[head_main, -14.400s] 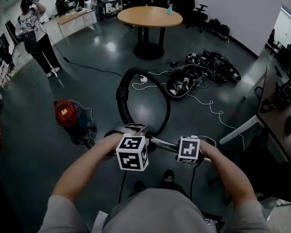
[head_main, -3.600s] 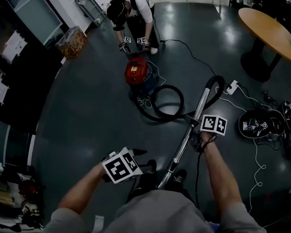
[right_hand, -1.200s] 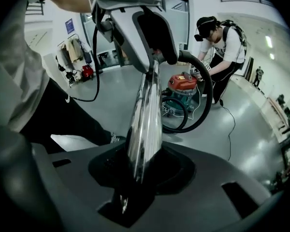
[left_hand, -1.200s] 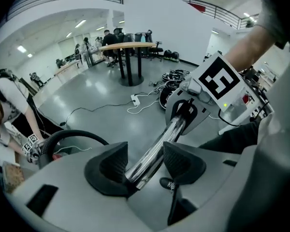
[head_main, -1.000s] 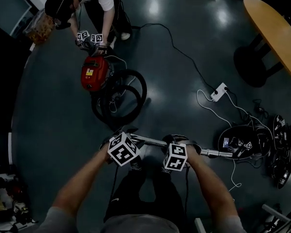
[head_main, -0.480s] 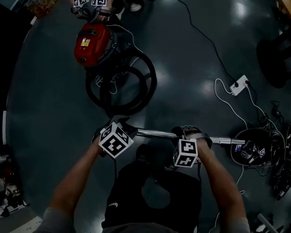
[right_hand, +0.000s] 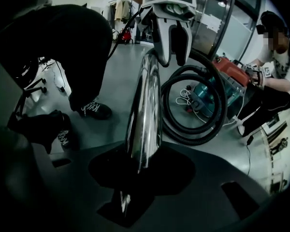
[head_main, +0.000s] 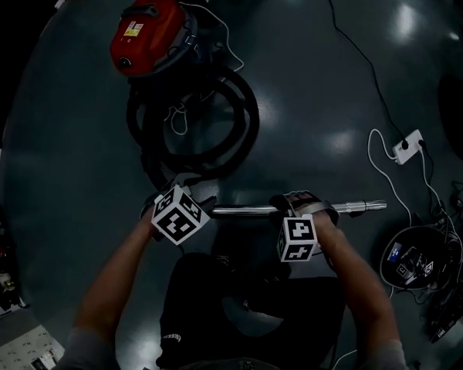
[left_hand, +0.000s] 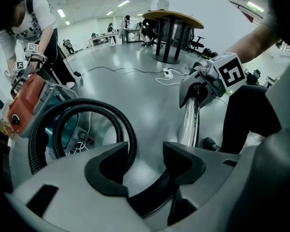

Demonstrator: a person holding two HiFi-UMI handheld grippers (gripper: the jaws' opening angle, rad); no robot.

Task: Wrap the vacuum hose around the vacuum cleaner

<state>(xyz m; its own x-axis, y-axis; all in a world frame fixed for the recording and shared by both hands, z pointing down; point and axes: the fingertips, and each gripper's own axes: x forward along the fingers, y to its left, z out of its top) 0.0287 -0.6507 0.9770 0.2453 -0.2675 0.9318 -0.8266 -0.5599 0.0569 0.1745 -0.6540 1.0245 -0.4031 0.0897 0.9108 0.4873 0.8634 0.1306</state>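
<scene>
Left gripper (left_hand: 145,161) clamped on black bent handle (left_hand: 152,199) at wand end. Right gripper (right_hand: 142,173) clenched on chrome tube (right_hand: 144,105), which runs level between both. Black hose (right_hand: 192,139) coiled on floor just beyond left gripper, against red vacuum cleaner (head_main: 147,33). Yellow label (head_main: 133,29) on cleaner too small to read.

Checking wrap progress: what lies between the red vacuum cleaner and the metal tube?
The black hose, coiled in loops on the floor, plain in the head view.
</scene>
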